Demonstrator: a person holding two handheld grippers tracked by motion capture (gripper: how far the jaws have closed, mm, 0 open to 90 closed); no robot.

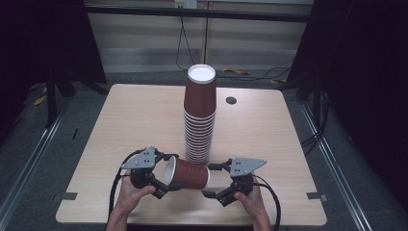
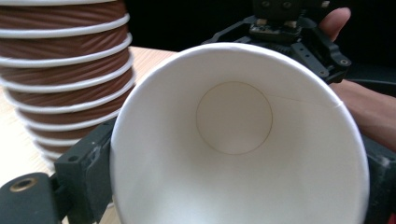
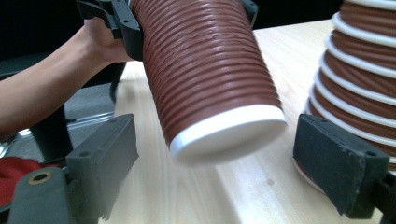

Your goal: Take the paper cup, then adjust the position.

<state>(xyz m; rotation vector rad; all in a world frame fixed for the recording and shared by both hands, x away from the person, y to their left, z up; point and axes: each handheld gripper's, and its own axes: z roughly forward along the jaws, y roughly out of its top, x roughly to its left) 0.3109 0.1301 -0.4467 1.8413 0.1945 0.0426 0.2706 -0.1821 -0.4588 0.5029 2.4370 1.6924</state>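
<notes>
1. We hold the left gripper [image 1: 161, 180] closed on a brown paper cup [image 1: 186, 174], its jaws pressing the wall near the white rim on both sides.
2. The cup lies on its side above the table [image 1: 134, 120], open mouth toward the left gripper and closed base pointing at the right gripper [image 1: 217, 182].
3. In the left gripper view we look straight into the cup's white inside [image 2: 233, 140], a dark jaw at each side of the rim.
4. Our right gripper stands wide open and holds nothing; in the right gripper view the cup's base [image 3: 229, 135] hangs between and ahead of its two pads, apart from both.
5. A tall stack of upturned cups [image 1: 199, 115] rises just beyond both grippers, between them.
</notes>
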